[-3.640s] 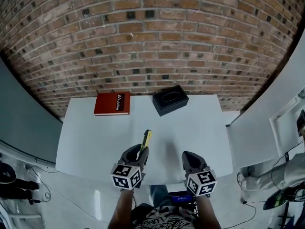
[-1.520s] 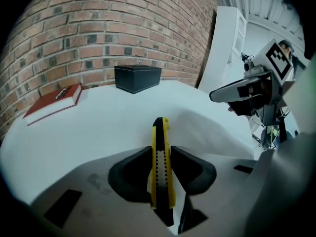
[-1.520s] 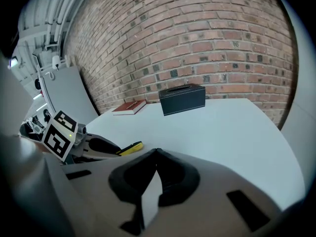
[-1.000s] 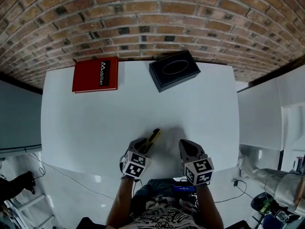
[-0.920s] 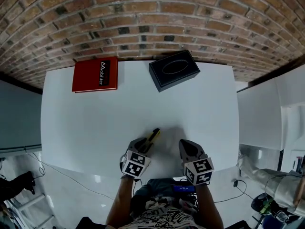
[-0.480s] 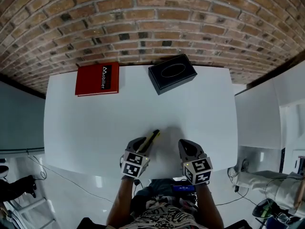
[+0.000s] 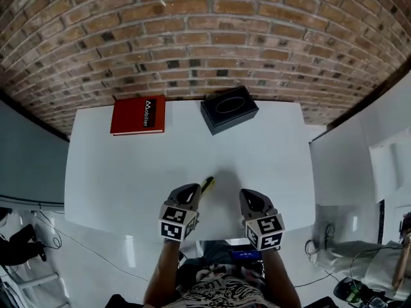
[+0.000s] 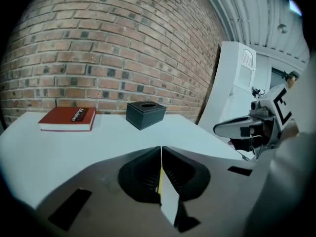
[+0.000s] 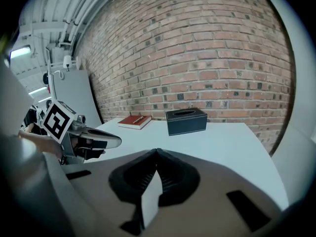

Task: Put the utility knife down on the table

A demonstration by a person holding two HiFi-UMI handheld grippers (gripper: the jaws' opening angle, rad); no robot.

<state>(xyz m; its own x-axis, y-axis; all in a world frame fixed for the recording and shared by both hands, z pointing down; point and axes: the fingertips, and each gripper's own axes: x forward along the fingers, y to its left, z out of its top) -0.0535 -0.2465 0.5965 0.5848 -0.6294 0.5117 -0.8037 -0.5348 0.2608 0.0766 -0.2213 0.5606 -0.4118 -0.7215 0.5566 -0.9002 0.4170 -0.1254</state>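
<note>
The utility knife (image 7: 206, 184), yellow and black, sticks out forward from my left gripper (image 7: 192, 191), which is shut on it over the front part of the white table (image 7: 115, 172). I cannot tell whether the knife touches the table. In the left gripper view only a thin yellow strip of the knife (image 8: 159, 180) shows between the closed jaws of the left gripper (image 8: 161, 147). My right gripper (image 7: 247, 195) hovers beside it to the right, shut, with nothing in it. The right gripper view shows the right gripper (image 9: 157, 151) with its jaws together and empty.
A red book (image 7: 138, 115) lies at the table's far left by the brick wall. A black tissue box (image 7: 229, 109) stands at the far middle. White panels stand to the right of the table. The table's front edge is just under both grippers.
Since the earliest frame the left gripper has lowered the knife toward the table near its front edge. Over the last second the grippers have held still while the head view shifted.
</note>
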